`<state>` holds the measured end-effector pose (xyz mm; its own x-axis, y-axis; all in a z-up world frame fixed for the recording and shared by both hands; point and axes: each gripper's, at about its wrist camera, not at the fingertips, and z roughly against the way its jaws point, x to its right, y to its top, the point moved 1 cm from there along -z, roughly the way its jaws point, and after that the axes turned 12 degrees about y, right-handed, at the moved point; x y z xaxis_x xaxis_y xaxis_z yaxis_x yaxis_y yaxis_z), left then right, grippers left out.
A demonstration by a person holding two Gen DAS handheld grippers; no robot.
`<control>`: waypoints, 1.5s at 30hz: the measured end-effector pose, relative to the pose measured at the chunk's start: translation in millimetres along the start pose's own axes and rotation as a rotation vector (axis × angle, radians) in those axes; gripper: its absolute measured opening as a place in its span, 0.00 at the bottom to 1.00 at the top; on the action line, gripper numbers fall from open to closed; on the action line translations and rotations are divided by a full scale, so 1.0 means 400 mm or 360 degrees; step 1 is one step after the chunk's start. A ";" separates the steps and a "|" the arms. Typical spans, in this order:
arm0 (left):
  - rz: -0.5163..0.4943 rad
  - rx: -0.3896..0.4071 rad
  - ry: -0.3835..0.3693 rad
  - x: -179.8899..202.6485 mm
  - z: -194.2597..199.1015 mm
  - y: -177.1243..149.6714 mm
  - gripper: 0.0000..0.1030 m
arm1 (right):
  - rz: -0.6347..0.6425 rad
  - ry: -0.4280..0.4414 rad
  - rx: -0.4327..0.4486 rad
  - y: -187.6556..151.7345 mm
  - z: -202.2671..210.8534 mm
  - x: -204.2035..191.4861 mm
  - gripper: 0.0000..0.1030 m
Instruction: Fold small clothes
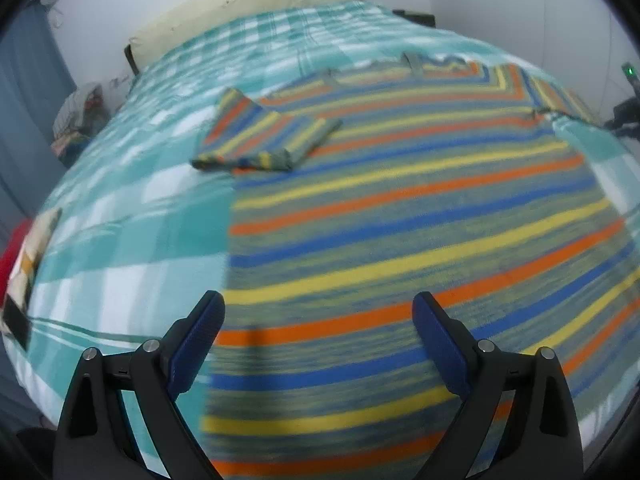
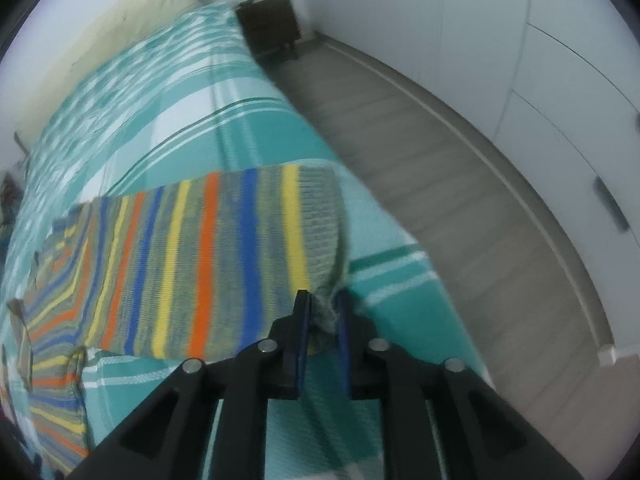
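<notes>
Nearest in the left wrist view, the left gripper point(image 1: 318, 312) was seen with its two blue-padded fingers point(image 1: 196, 340) spread wide apart, released and holding nothing, poised over the lower part of a striped sweater point(image 1: 400, 220). The sweater, banded in orange, yellow, blue and grey-green, was spread flat on a bed covered by a teal and white checked blanket point(image 1: 132, 248). Farther up, the left sleeve point(image 1: 264, 136) was seen folded in over the body of the sweater, and the neck lay toward the far end of the bed. At the left edge of the bed a red and patterned item was glimpsed, too blurred to be identified. Beyond the blanket a pale headboard point(image 1: 248, 4) was set against a white wall. In the right wrist view, the right gripper point(image 2: 322, 304) was seen with its fingers drawn close together, and the ribbed cuff of the other sleeve point(image 2: 320, 220) was bunched between the pads and grasped. This sleeve was stretched out sideways from the sweater body across the blanket, near the bed's right edge. Beyond that edge a grey wooden floor point(image 2: 400, 140) was visible, then white wardrobe doors point(image 2: 560, 100), and a dark bedside table point(image 2: 270, 20) stood at the far corner beside the bed.
</notes>
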<state>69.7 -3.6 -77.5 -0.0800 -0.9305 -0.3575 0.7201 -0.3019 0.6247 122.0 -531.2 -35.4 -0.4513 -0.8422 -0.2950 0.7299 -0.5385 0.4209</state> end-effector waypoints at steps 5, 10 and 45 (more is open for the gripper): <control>0.0103 0.0185 0.0030 -0.149 0.053 0.143 0.94 | -0.0016 -0.0138 0.0175 -0.007 0.120 0.021 0.62; -0.0275 0.0165 -0.0170 -0.095 -0.075 0.291 0.97 | 0.0104 -0.0118 0.0456 -0.009 0.250 -0.042 0.63; 0.0892 -0.0641 0.0354 -0.588 -0.541 0.148 0.04 | 0.0564 0.0072 0.0491 -0.147 0.210 -0.314 0.65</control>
<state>280.5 242.3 -106.6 0.4867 -0.8459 -0.2179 0.8133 0.3478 0.4665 92.5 -395.9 49.0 -0.1740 -0.9772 -0.1216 0.6453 -0.2064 0.7355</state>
